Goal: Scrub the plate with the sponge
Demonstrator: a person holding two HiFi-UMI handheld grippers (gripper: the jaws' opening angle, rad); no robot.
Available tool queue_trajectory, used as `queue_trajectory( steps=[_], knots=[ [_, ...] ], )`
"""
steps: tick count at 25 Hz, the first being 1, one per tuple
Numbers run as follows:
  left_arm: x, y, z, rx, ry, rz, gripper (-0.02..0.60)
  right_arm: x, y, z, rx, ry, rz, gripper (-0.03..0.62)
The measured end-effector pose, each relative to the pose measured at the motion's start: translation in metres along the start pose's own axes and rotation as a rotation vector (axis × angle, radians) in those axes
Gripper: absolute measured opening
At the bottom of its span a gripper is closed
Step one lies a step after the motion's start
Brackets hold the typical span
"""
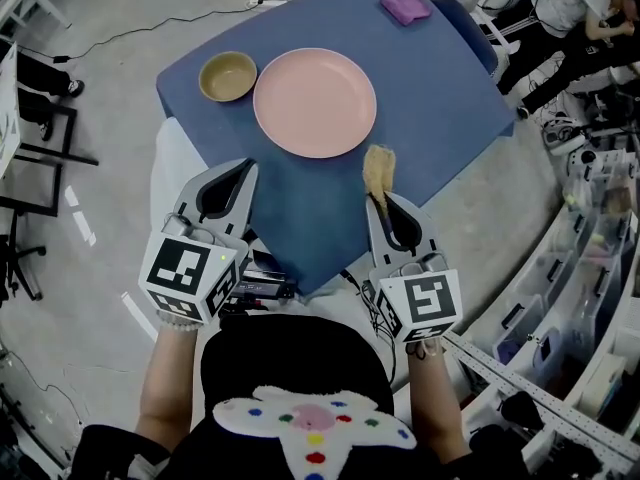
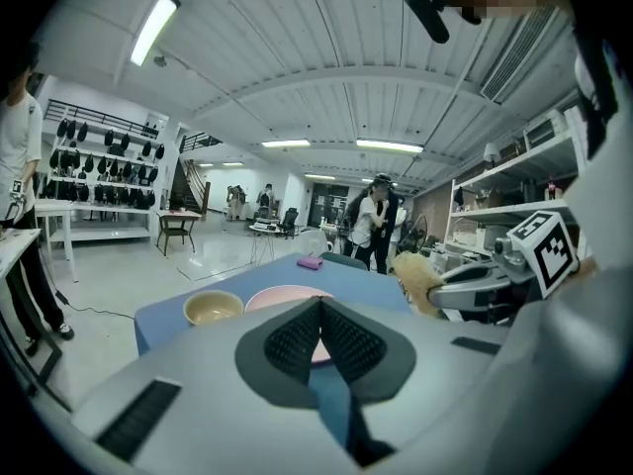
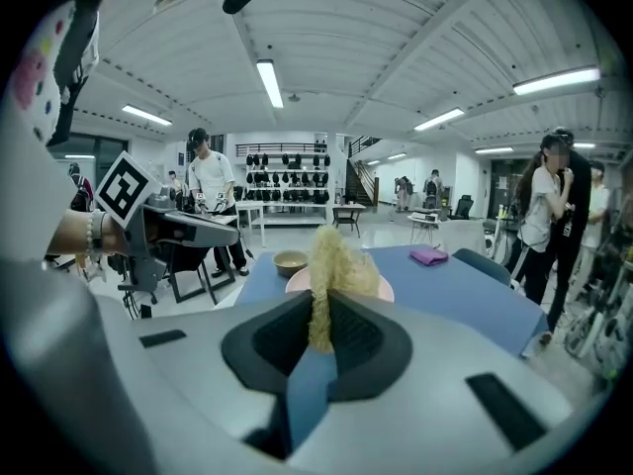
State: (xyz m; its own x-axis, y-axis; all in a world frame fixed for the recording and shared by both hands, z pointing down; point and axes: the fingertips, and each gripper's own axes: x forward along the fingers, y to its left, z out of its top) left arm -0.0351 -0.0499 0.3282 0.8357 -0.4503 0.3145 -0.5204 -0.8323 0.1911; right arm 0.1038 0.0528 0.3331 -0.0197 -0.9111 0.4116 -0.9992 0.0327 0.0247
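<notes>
Nearest the person, the right gripper (image 1: 383, 200) is holding the sponge (image 1: 377, 171). Its fingers (image 3: 282, 342) are pinching the lower end of the straw-coloured, fibrous pad, so the sponge is standing out past the tips with its long axis running on along the gripper, pointing far and slightly left. The left gripper (image 1: 238, 173) is hanging level with it on the left. Its fingers (image 2: 295, 342) are pressed together with nothing between them, and they are pointing toward the near left side of the plate.

Just beyond the sponge's free end, the pink plate (image 1: 315, 103) is lying flat and bare on the blue surface (image 1: 440, 88). The sponge is hovering by the plate's near right rim, close to it; whether it is touching cannot be told from here. From the fingers, the plate's middle is lying ahead and to the left. So the coming stroke looks to be a push forward and leftward, with the tip dropped so the sponge's broad side meets the dish. The right gripper is plainly the nearer one for scrubbing; the left one seems placed to steady the near rim if the plate starts sliding.

Farther left, a tan bowl (image 1: 228, 76) is sitting just beside the plate's far left edge. A purple cloth (image 1: 405, 8) is resting at the far end of the surface, well apart from both.
</notes>
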Motion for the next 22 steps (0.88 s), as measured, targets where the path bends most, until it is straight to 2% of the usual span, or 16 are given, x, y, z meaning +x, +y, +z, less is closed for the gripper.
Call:
queue_trajectory(
  steps=[22],
  knots=[
    [0.0034,-0.0081,-0.0036,-0.001,0.012,-0.028,0.011,0.0067,0.0006,-0.0007,0.011,0.011,-0.015,0.037]
  ],
)
